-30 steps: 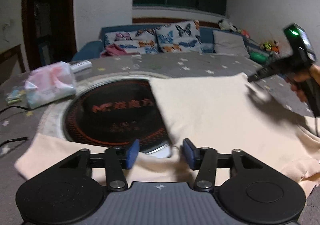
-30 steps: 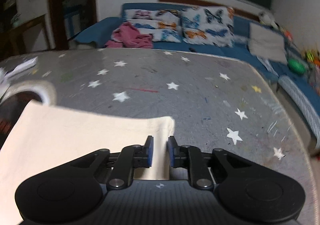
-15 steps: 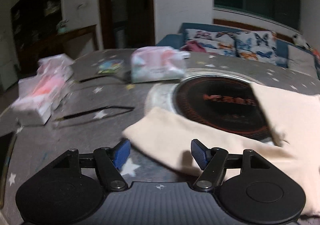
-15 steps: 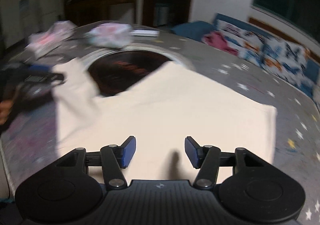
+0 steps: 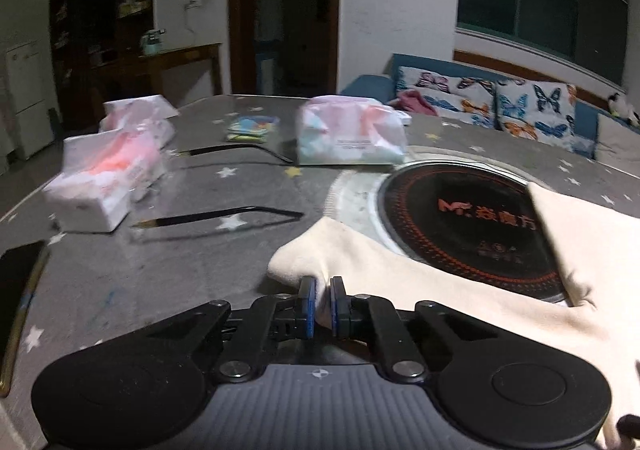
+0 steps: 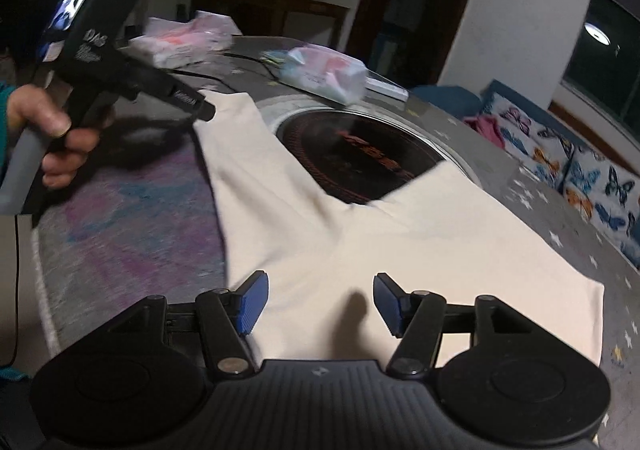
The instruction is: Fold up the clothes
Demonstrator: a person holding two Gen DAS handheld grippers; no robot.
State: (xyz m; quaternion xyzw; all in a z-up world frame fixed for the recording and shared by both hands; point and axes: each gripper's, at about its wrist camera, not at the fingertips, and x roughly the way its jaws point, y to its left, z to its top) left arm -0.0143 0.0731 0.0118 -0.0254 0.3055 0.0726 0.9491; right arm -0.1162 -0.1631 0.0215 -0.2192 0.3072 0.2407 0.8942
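Now that the left hand-held gripper (image 5: 322, 300) has clamped the shirt (image 6: 400, 246) sleeve at 9 o'clock, while the right hand-held gripper (image 6: 320, 304) has let go and spread apart, the sleeve fold can begin.

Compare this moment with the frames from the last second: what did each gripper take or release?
The left gripper, jaws open half a second ago, has shut on the sleeve end of the cream fabric garment. The right gripper, closed on the garment's edge a second ago, has let go and hovers open above it. The garment still partly covers the round black cooktop.
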